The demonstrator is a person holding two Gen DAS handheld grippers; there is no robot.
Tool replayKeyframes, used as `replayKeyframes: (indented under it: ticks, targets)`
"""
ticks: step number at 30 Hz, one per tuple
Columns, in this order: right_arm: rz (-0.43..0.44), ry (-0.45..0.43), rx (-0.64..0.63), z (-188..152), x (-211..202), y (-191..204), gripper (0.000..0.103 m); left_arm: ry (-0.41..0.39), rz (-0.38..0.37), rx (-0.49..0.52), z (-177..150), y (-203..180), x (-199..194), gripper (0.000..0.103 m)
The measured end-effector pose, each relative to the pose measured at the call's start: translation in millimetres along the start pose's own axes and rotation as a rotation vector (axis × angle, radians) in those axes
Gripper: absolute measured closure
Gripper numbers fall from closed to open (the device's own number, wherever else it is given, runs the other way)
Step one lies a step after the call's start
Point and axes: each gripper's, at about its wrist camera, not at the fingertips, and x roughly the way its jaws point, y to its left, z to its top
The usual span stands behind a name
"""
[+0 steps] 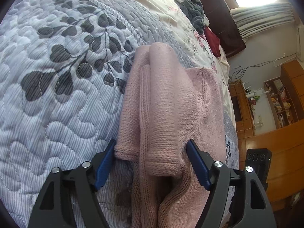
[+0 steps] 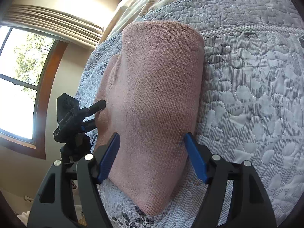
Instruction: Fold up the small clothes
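Two claws: we see both spread wide, gripping nothing.
Left claw (image 1: 151, 153): straddles the folded pink sweater (image 1: 167, 102).
Right claw (image 2: 152, 146): straddles it too.
Quilt (image 2: 247, 87): beneath, on the bed.

A home bedroom: a bed (image 1: 57, 98) with a quilted leaf-pattern cover, a dark wooden headboard (image 1: 224, 24), a curtained window (image 2: 20, 72), and wooden shelves (image 1: 281, 102) stocked with household items along the wall.
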Motion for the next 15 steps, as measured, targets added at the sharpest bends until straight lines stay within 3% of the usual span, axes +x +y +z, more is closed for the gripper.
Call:
replayKeyframes:
  ticks: [4, 7, 10, 11, 12, 13, 14, 15]
  targets:
    - [-0.013, 0.027, 0.022, 1.3, 10.8, -12.5, 0.025, 0.039, -0.033, 0.029, 0.8, -11.1, 11.4, 0.027]
    - [0.043, 0.046, 0.083, 4.6, 24.4, -24.0, 0.019, 0.060, -0.059, 0.045, 0.2, -11.8, 19.2, 0.027]
    - [0.107, 0.053, 0.137, 7.8, 38.1, -33.2, 0.016, 0.064, -0.108, -0.005, 5.6, -6.0, 25.4, 0.028]
    - [0.121, 0.049, 0.146, 8.6, 40.2, -33.9, 0.017, 0.062, -0.114, -0.016, 7.0, -6.3, 27.0, 0.030]
    - [0.128, 0.043, 0.143, 8.8, 40.2, -33.6, 0.019, 0.068, -0.123, -0.027, 7.6, -6.9, 29.3, 0.043]
    - [0.127, 0.037, 0.140, 8.3, 38.8, -33.0, 0.026, 0.074, -0.140, -0.044, 7.0, -7.3, 32.0, 0.050]
    - [0.134, 0.030, 0.141, 7.2, 36.0, -33.0, 0.038, 0.073, -0.162, -0.064, 5.0, -6.2, 32.9, 0.052]
    - [0.147, 0.025, 0.145, 5.0, 29.6, -35.7, 0.043, 0.065, -0.175, -0.078, 3.3, -6.2, 32.2, 0.054]
